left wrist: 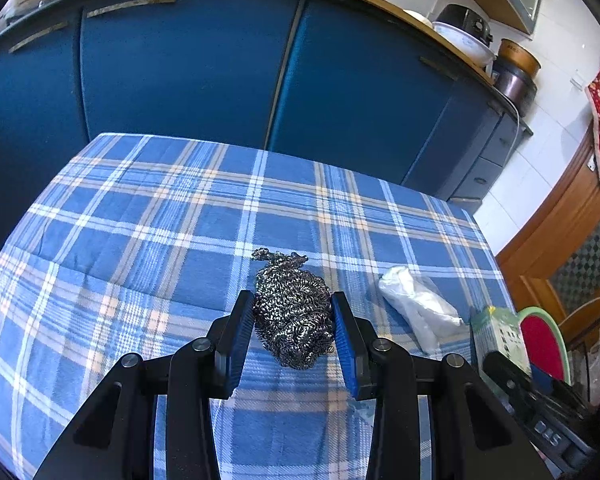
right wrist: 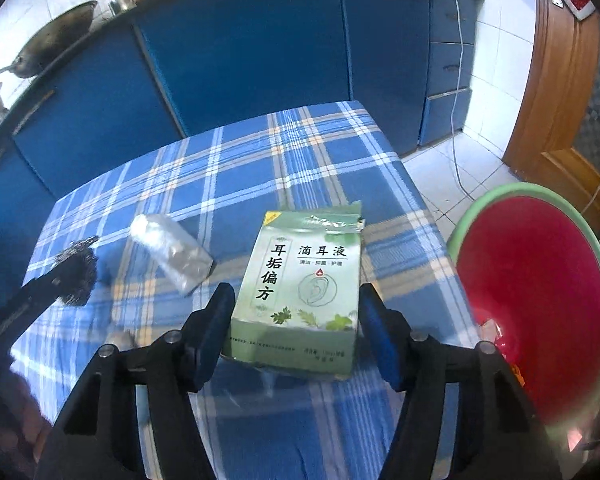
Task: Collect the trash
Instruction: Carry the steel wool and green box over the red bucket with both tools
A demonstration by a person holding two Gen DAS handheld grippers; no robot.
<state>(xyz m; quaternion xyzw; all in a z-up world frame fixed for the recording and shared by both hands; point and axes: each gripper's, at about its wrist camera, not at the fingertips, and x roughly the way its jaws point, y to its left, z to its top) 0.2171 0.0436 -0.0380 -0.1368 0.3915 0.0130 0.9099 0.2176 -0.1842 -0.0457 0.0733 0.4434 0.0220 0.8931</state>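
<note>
Black left gripper (left wrist: 293, 330) pinching tangled steel-wool scourer (left wrist: 294, 312) for disposal; right gripper (right wrist: 296, 334) spread, straddling untouched green cardboard medicine box (right wrist: 300, 288) beside red green-rimmed bin (right wrist: 540, 300).

Bare tablecloth (left wrist: 140, 208) lies open ahead; red bin (right wrist: 540, 280) apparently crowds the right edge.

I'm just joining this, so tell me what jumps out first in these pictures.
A tangled steel scourer sits on the blue plaid tablecloth, clamped between the left gripper. The right gripper straddles a green medicine box, pads not yet touching. A red bin with a green rim gapes at the table's right edge.
</note>
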